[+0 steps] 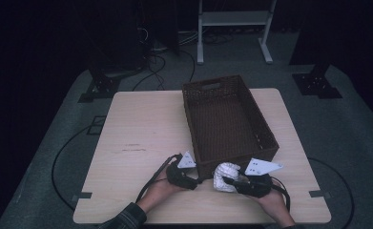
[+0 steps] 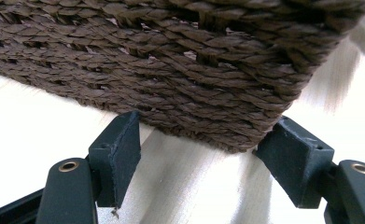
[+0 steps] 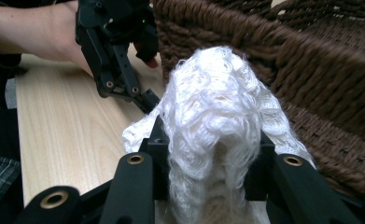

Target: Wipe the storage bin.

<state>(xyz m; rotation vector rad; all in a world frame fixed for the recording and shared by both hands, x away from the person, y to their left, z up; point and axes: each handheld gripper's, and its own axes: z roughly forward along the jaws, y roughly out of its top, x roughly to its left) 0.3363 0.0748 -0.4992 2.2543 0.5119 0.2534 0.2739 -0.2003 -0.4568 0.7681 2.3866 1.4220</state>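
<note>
Right gripper [image 1: 233, 181] clamped on a crumpled white knitted cloth [image 3: 217, 121], left gripper [image 2: 203, 154] gaping astride the dark-brown woven wicker basket [image 1: 265, 125] corner (steadying it, probably); next: lift cloth over rim.

Your left hand [image 1: 162, 187] comes in from six o'clock and angles toward one o'clock, holding the left gripper [image 1: 197, 180] low with its jaws standing apart. Your right hand [image 1: 270, 198] enters at five o'clock; the right gripper [image 1: 228, 180] points toward nine o'clock, jaws clamped together, just beside the left gripper's tips.
</note>
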